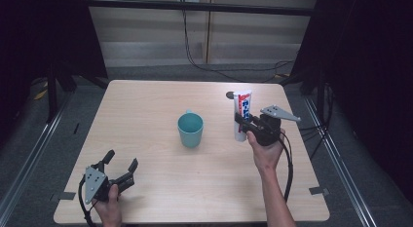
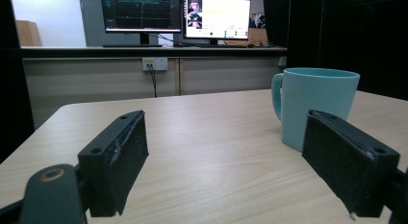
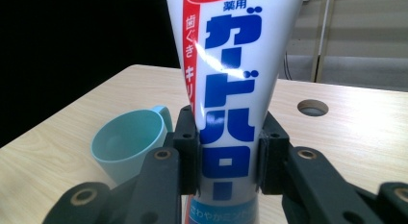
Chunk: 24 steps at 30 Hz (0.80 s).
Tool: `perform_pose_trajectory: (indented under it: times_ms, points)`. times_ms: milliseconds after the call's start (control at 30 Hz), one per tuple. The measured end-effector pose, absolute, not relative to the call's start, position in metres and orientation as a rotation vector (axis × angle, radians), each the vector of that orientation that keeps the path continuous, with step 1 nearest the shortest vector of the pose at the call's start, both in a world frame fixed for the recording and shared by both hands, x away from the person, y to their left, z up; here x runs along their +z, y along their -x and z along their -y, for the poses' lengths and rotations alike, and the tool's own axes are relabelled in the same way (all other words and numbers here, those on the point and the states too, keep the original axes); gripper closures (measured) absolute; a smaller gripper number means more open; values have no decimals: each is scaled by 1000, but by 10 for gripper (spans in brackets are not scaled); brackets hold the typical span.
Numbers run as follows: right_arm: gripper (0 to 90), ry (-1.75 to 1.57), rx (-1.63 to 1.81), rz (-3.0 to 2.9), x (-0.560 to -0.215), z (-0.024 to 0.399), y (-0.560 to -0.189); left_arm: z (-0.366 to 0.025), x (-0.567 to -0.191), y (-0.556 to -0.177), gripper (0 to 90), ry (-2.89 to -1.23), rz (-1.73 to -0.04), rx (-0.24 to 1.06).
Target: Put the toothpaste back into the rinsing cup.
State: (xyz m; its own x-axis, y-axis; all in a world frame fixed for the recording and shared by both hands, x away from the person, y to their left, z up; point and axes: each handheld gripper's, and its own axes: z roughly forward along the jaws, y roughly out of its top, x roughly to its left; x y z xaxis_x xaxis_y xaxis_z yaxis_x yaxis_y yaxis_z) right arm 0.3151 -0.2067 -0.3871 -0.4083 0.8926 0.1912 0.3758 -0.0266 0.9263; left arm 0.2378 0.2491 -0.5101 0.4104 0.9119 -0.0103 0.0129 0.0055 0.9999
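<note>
White tube [image 1: 242,115] clamped upright in right tongs [image 1: 242,121]; left tongs [image 1: 120,164] released. Keep tube vertical nearing cup [image 1: 190,130].

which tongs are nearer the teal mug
Right. The right tongs, clamped on the upright toothpaste tube, sit just to the right of the teal mug. The left tongs lie open near the table's front left.

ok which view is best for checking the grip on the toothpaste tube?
Right gripper view: the toothpaste tube stands upright, close up, with the right hand-held gripper shut on its lower half, both pads pressed to its sides. The high view shows the tube small, partly behind that gripper.
</note>
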Motion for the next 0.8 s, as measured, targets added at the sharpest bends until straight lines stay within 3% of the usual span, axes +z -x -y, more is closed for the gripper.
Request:
perform_pose_trajectory:
  times_ms: [800]
  points:
    - [680, -1280, 1468, -1867, -380, 171, -329, -249, -510, -238, 160, -1385, -902, 879]
